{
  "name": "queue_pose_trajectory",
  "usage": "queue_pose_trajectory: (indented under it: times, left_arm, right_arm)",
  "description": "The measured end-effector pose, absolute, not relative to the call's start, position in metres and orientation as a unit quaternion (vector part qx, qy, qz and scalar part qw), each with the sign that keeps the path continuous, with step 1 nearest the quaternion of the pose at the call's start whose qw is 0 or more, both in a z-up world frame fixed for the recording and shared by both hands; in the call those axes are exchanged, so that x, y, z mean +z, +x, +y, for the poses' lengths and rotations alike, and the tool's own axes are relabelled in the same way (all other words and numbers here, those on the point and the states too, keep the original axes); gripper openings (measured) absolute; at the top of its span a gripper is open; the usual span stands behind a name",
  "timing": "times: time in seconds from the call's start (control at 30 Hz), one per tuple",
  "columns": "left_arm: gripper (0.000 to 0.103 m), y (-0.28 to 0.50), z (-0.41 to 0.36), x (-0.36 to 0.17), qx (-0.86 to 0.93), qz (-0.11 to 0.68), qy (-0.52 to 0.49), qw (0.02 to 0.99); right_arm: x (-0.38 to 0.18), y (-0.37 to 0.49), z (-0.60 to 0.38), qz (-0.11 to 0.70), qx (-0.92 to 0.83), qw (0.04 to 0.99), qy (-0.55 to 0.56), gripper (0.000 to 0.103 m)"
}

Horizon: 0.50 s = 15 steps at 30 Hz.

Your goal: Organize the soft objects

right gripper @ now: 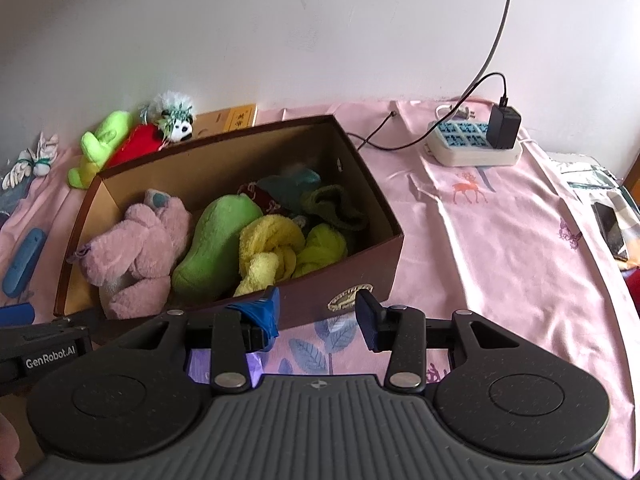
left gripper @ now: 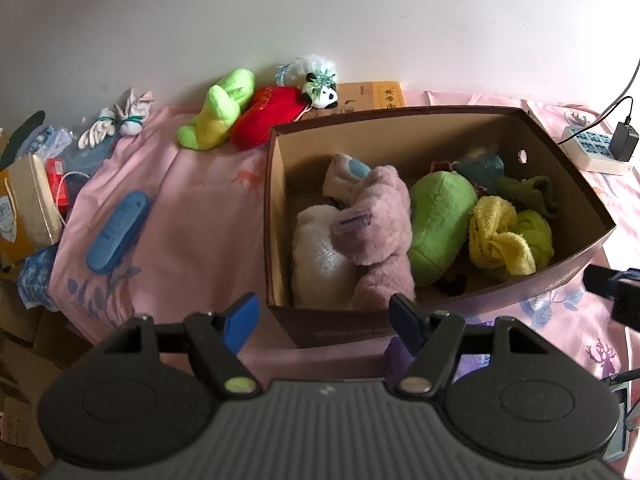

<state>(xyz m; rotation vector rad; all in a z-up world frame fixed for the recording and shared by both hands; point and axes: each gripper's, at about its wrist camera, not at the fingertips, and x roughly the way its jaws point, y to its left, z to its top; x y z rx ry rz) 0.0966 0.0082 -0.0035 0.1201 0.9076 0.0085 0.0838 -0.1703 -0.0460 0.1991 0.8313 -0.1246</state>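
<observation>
A brown cardboard box (left gripper: 472, 300) (right gripper: 384, 256) stands on the pink bedsheet. Inside lie a pink plush (left gripper: 380, 220) (right gripper: 136, 244), a white plush (left gripper: 316, 248), a green plush (left gripper: 438, 220) (right gripper: 216, 240), a yellow towel (left gripper: 496, 240) (right gripper: 268, 252) and lime, dark green and teal cloths. Outside, by the wall, lie a green-yellow plush (left gripper: 220, 112) (right gripper: 100, 144), a red plush (left gripper: 268, 116) (right gripper: 136, 144) and a small panda plush (left gripper: 322, 88) (right gripper: 178, 126). My left gripper (left gripper: 322, 314) hangs open before the box's near left corner. My right gripper (right gripper: 318, 306) is open at the box's front wall, holding nothing.
White tied sock bundles (left gripper: 116, 122) and a blue remote-like case (left gripper: 118, 232) lie on the sheet at left, beside cardboard cartons (left gripper: 24, 208). A power strip with a black charger (right gripper: 476, 140) and its cable sit at right. A phone (right gripper: 610, 228) lies at the far right.
</observation>
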Motion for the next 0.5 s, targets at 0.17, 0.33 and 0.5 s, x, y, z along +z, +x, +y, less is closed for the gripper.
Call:
queue_pose_trajectory:
  times: [0.17,0.33,0.5]
  left_arm:
    - [0.072,0.0960,0.0110,-0.0023,0.008,0.437,0.057,0.897]
    - [0.072,0.0939,0.0112,-0.0003,0.011,0.433,0.058,0.899]
    - [0.072,0.0920,0.0109,0.0002,0.014,0.433,0.059,0.899]
  right_arm:
    - [-0.0428,0.0813,-0.1705,0.390,-0.062,0.914,0.090,0.025]
    - [-0.0406,0.0795,-0.1696,0.385,-0.060,0.917,0.088,0.026]
    - [-0.0399,0.0786,-0.1693,0.385,-0.059,0.917,0.089,0.026]
